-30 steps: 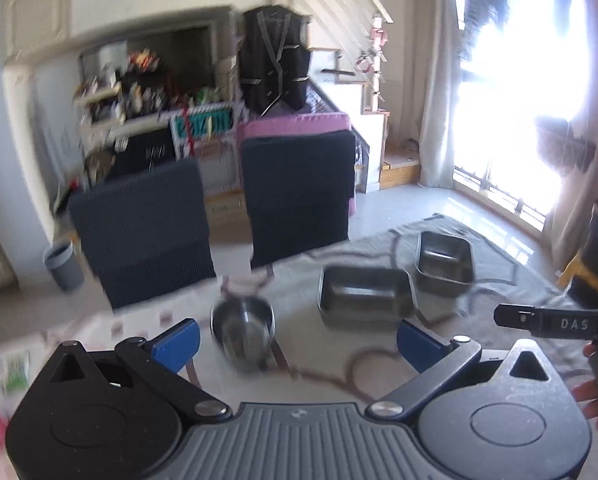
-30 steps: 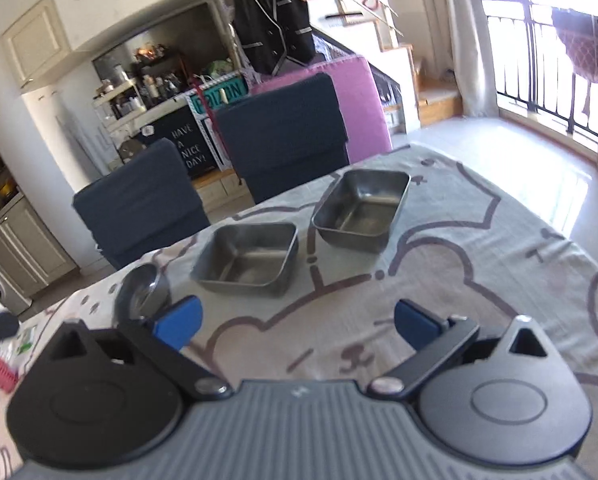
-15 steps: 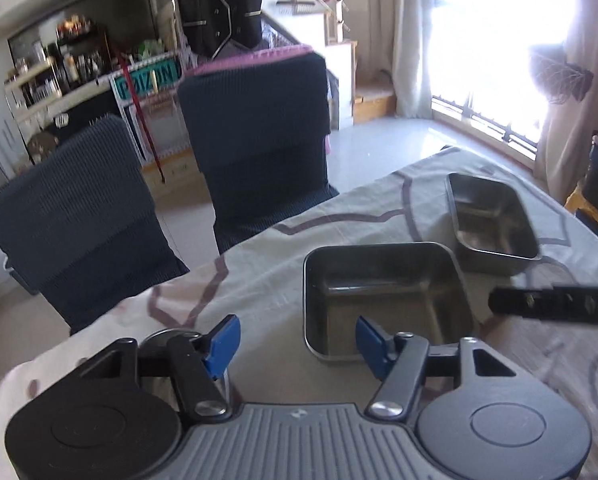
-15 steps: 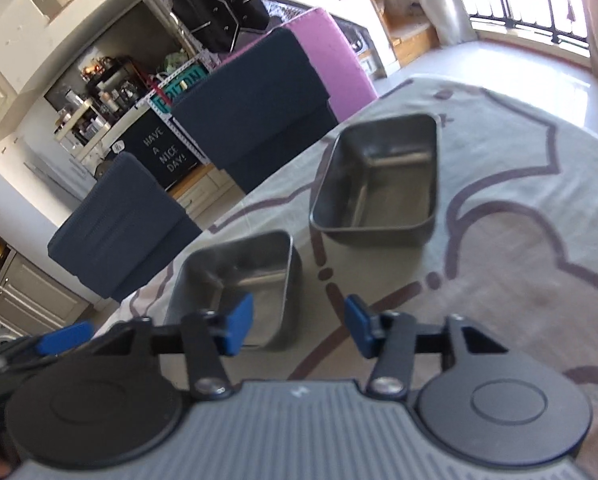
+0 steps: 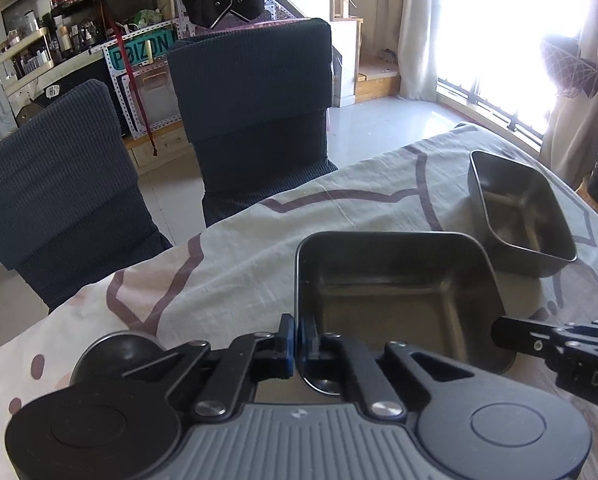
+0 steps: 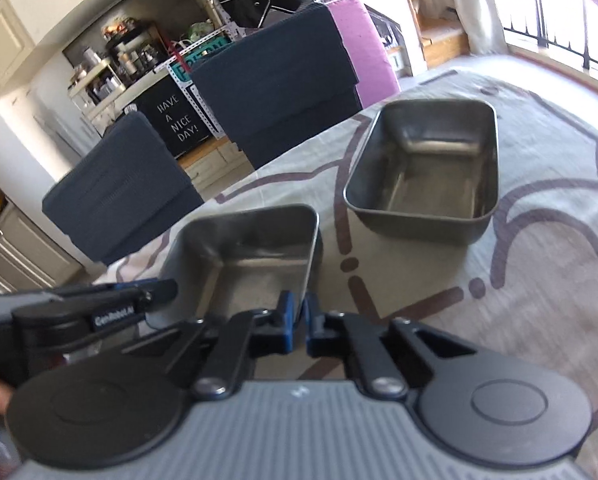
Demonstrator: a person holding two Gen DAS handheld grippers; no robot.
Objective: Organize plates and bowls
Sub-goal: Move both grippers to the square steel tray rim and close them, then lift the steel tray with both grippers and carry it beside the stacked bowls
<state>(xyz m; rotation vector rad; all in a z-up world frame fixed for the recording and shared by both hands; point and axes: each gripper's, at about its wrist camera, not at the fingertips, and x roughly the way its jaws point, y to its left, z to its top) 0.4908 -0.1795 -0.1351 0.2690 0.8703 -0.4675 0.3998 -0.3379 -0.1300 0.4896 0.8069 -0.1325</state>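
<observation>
A square steel tray (image 5: 399, 300) sits on the patterned tablecloth close in front of me. My left gripper (image 5: 297, 332) has its jaws closing tight on the tray's left wall, blue pads pressed on either side of the rim. In the right wrist view the same tray (image 6: 251, 256) has its right wall pinched by my right gripper (image 6: 297, 314), whose jaws are closing the same way. A deeper oblong steel tray (image 6: 427, 176) stands apart, beyond and to the right. A round steel bowl (image 5: 119, 350) is mostly hidden behind the left gripper.
The tablecloth (image 5: 259, 248) covers the table up to its far edge. Two dark covered chairs (image 5: 251, 112) (image 5: 59, 184) stand right behind that edge. A pink chair back (image 6: 359, 48) and cluttered shelves (image 5: 39, 52) lie farther off, with a bright window to the right.
Both grippers came down and forward to the square tray. Their jaws went from wide open to closed on its opposite walls. The round bowl slipped behind the left gripper.
</observation>
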